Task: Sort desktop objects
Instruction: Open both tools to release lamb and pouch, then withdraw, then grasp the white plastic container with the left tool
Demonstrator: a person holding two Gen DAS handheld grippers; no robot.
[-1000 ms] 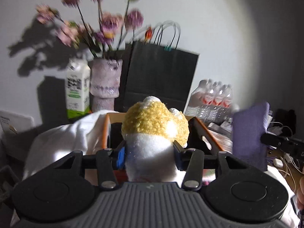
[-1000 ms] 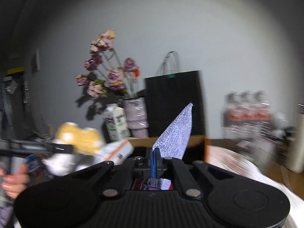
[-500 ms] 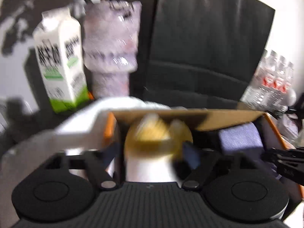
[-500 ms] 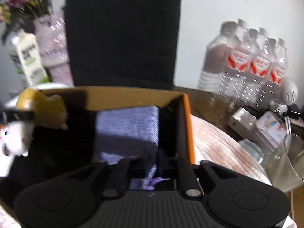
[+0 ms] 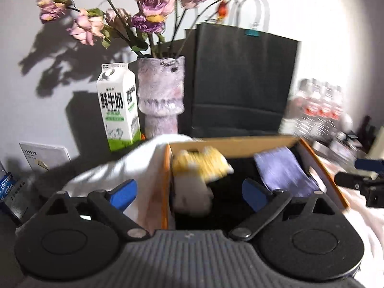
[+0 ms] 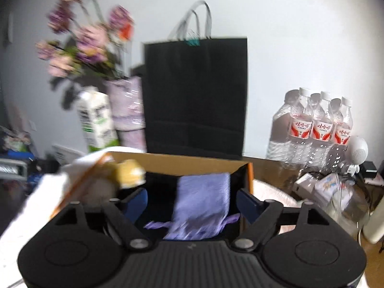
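Cardboard box (image 5: 230,144) | fuzzy plush (image 5: 199,168), woven pouch (image 6: 201,199) inside | both grippers' jaws just released

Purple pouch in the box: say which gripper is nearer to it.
Right. The right gripper straddles the purple pouch, open; the left gripper is open over the plush toy beside it.

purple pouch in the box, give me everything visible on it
The purple pouch looks like soft, lavender woven fabric, roughly rectangular, with matching drawstring ends trailing from its near end. It lies loose in the right half of the cardboard box, tilted, its far end leaning toward the back wall. It sits between the open fingers of the right gripper, whose jaws have just been opening; neither pad presses on it. The yellow-and-white plush toy sits apart at the left side. Fine detail is blurred.
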